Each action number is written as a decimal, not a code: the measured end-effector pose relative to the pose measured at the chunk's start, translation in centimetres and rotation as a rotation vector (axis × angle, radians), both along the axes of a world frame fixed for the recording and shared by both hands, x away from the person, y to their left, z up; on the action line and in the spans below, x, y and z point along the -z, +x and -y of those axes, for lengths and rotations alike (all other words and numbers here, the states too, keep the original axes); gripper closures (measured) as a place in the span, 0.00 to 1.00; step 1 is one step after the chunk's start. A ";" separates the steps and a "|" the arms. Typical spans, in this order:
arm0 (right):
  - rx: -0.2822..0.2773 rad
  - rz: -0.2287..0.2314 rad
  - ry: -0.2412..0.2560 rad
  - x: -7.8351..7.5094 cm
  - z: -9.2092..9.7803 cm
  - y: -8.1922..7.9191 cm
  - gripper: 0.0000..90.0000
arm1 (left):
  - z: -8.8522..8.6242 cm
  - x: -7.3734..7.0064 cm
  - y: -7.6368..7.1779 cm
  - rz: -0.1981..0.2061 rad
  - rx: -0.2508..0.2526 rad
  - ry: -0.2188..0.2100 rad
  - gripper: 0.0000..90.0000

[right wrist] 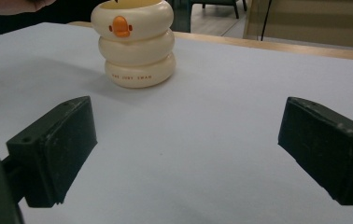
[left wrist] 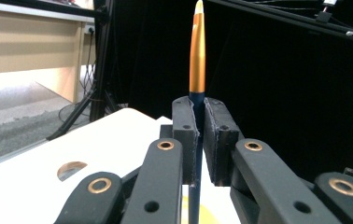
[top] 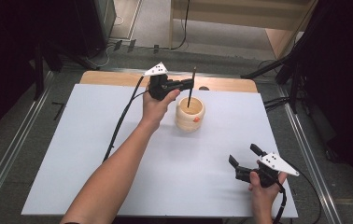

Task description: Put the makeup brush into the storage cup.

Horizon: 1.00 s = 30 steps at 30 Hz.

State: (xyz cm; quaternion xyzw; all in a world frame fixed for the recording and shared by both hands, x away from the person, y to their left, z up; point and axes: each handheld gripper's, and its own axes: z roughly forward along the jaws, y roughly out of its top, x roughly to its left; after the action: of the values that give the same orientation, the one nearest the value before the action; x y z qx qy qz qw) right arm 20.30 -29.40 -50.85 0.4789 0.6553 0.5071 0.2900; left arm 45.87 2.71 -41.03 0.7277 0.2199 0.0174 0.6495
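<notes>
Where readable, "THE JUDY SWAN" on the cream holder point(right wrist: 138, 42).

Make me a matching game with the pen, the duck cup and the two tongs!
Things:
1. pen
2. duck cup
3. left tongs
4. right tongs

States:
A. wide open, holding nothing
B. cream, stacked rings, orange beak
C. upright, dark shaft with gold end, lower tip in the cup
D. shut on something thin

Pairs: 1-C, 2-B, 3-D, 4-A
</notes>
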 end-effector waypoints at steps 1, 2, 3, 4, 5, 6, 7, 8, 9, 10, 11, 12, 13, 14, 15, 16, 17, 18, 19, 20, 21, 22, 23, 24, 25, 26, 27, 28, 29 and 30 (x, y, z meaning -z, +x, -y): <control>0.000 0.000 0.001 0.0 0.0 0.0 0.05 | 0.0 0.1 0.0 -0.001 0.000 0.000 0.94; 0.001 -0.002 0.002 0.0 0.0 0.0 0.05 | 0.1 0.1 0.0 -0.003 0.001 -0.002 0.94; 0.001 -0.002 0.002 0.0 0.0 0.0 0.05 | 0.1 0.1 -0.1 -0.001 0.001 -0.003 0.94; 0.001 -0.001 0.000 0.0 0.0 0.0 0.05 | 0.2 0.2 -0.1 0.000 0.003 -0.003 0.94; 0.001 0.000 0.000 0.0 0.0 0.0 0.05 | 0.2 0.3 -0.1 -0.003 0.004 -0.004 0.94; 0.000 0.000 0.000 0.0 0.0 0.0 0.05 | 0.2 0.4 -0.1 -0.006 0.004 -0.004 0.94; 0.001 -0.003 0.002 0.0 0.0 0.0 0.05 | 0.2 0.5 -0.1 -0.007 0.003 -0.004 0.94; 0.001 -0.003 0.002 0.0 0.0 0.0 0.05 | 0.1 0.6 -0.1 -0.010 0.001 -0.004 0.94; 0.001 -0.002 0.000 0.0 0.0 0.0 0.05 | 0.1 0.8 -0.1 -0.013 -0.001 -0.004 0.94; 0.001 -0.002 0.000 0.0 0.0 0.0 0.05 | 0.0 0.9 -0.1 -0.016 -0.004 -0.003 0.94; 0.001 -0.002 -0.001 0.0 0.0 0.0 0.05 | 0.0 1.1 -0.1 -0.017 -0.004 -0.001 0.94; 0.001 -0.001 -0.002 0.0 0.0 0.0 0.05 | -0.1 1.2 -0.1 -0.021 -0.007 -0.004 0.94; 0.002 0.000 -0.001 0.0 0.0 0.0 0.05 | -0.1 1.4 -0.1 -0.024 -0.010 -0.003 0.94; 0.003 0.001 0.000 0.0 0.0 0.0 0.05 | -0.1 1.5 -0.1 -0.029 -0.012 -0.008 0.94; 0.003 0.000 0.001 0.0 0.0 0.0 0.05 | -0.1 1.7 0.0 -0.030 -0.014 -0.006 0.94; 0.003 0.000 0.001 0.0 0.0 0.0 0.05 | -0.1 1.8 0.0 -0.033 -0.013 -0.009 0.94; 0.002 0.000 0.000 0.0 0.0 0.0 0.05 | -0.1 1.9 -0.1 -0.037 -0.009 -0.007 0.94; 0.003 0.000 -0.001 0.0 0.0 0.0 0.05 | 0.0 2.0 -0.1 -0.035 -0.008 -0.003 0.94; 0.002 0.001 -0.001 0.0 0.0 0.0 0.05 | 0.0 2.0 -0.1 -0.032 -0.006 0.003 0.94; 0.002 0.000 -0.002 0.0 0.0 0.0 0.05 | 0.1 2.0 -0.2 -0.033 -0.003 0.004 0.94; 0.002 0.000 -0.001 0.0 0.0 0.0 0.05 | 0.2 2.1 -0.2 -0.032 -0.003 0.004 0.94; 0.002 0.000 -0.001 0.0 0.0 0.0 0.05 | 0.2 2.1 -0.2 -0.031 -0.002 0.004 0.94; 0.002 0.000 -0.001 0.0 0.0 0.0 0.05 | 0.3 2.2 -0.2 -0.032 -0.001 0.006 0.94; 0.002 0.000 -0.001 0.0 0.0 0.0 0.05 | 0.3 2.3 -0.2 -0.032 0.001 0.010 0.94; 0.002 0.000 -0.001 0.0 0.0 0.0 0.05 | 0.3 2.4 -0.2 -0.033 0.002 0.012 0.94; 0.002 0.001 -0.001 0.0 0.0 0.0 0.05 | 0.4 2.5 -0.2 -0.035 0.001 0.012 0.94; 0.003 0.001 -0.001 0.0 0.0 0.0 0.05 | 0.4 2.6 -0.3 -0.037 0.000 0.012 0.94; 0.003 -0.002 0.002 0.0 0.1 0.0 0.05 | 0.4 2.7 -0.3 -0.038 0.000 0.014 0.94; 0.003 -0.002 0.001 0.0 0.1 0.0 0.05 | 0.4 2.9 -0.3 -0.042 -0.001 0.014 0.94; 0.003 -0.002 0.001 0.0 0.1 0.0 0.05 | 0.4 3.0 -0.3 -0.043 -0.001 0.017 0.94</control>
State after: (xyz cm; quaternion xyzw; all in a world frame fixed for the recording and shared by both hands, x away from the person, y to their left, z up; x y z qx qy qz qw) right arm 20.28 -29.47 -50.83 0.4805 0.6545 0.5066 0.2900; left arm 45.57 2.31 -44.03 0.7332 0.2341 0.0036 0.6384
